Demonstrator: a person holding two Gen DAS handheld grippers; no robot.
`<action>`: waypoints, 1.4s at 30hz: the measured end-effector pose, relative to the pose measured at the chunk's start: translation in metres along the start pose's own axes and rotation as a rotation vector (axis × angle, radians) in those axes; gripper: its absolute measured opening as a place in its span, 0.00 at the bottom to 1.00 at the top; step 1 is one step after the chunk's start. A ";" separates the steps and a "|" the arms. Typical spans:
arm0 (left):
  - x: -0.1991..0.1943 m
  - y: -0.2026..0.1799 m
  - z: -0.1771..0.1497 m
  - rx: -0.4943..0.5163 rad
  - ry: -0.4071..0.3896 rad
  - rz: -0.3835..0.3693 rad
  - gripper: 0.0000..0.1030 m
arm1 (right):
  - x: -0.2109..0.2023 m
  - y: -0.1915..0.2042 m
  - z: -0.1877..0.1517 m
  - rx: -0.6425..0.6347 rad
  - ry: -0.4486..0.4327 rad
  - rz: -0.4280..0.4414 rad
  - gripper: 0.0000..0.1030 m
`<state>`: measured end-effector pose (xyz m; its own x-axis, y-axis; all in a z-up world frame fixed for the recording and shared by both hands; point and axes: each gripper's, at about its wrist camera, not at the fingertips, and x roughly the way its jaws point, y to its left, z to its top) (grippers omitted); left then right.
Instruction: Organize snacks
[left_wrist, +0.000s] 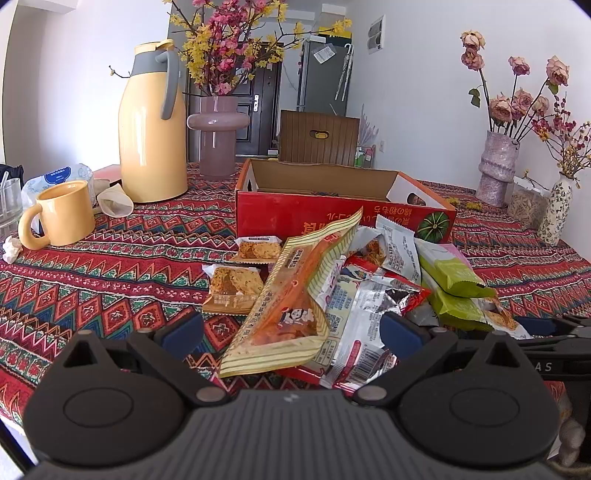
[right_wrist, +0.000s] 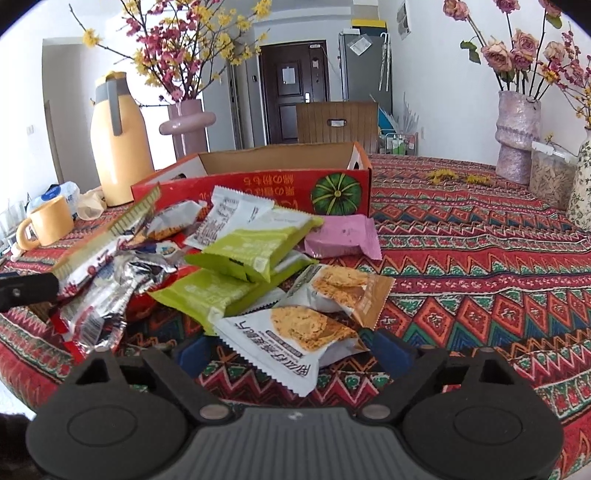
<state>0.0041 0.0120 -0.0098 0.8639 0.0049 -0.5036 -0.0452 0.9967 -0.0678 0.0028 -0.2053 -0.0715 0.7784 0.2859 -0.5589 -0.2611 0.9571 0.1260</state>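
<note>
A heap of snack packets lies on the patterned tablecloth in front of an open red cardboard box (left_wrist: 332, 218) (right_wrist: 258, 188). My left gripper (left_wrist: 290, 332) is open, with a long striped yellow-and-orange pack (left_wrist: 284, 306) and a silver packet (left_wrist: 354, 314) lying between its blue pads without being pressed. My right gripper (right_wrist: 291, 352) is open around a white cracker packet (right_wrist: 291, 339), whose edges sit just inside the pads. Green packets (right_wrist: 247, 251) and a pink packet (right_wrist: 343, 236) lie behind it. Two small cracker packs (left_wrist: 232, 286) lie left of the heap.
A yellow thermos jug (left_wrist: 153, 125) and yellow mug (left_wrist: 62, 214) stand at the back left, beside a mauve vase (left_wrist: 218, 136) of blossoms. At the right stand a textured vase (right_wrist: 515, 136) of roses, a seed jar (right_wrist: 550, 177) and a small floral vase (left_wrist: 556, 210).
</note>
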 end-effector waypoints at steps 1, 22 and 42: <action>-0.001 0.000 0.000 -0.002 0.001 -0.001 1.00 | 0.001 0.000 -0.001 0.000 -0.001 0.006 0.86; 0.002 0.007 -0.003 -0.021 0.008 0.001 1.00 | 0.001 -0.013 -0.006 0.012 -0.061 0.015 0.17; 0.007 0.005 -0.001 -0.004 0.021 0.009 1.00 | -0.043 -0.009 -0.005 -0.013 -0.197 0.053 0.13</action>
<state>0.0094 0.0169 -0.0139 0.8530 0.0121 -0.5218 -0.0548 0.9963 -0.0665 -0.0310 -0.2267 -0.0530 0.8599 0.3405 -0.3804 -0.3106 0.9403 0.1395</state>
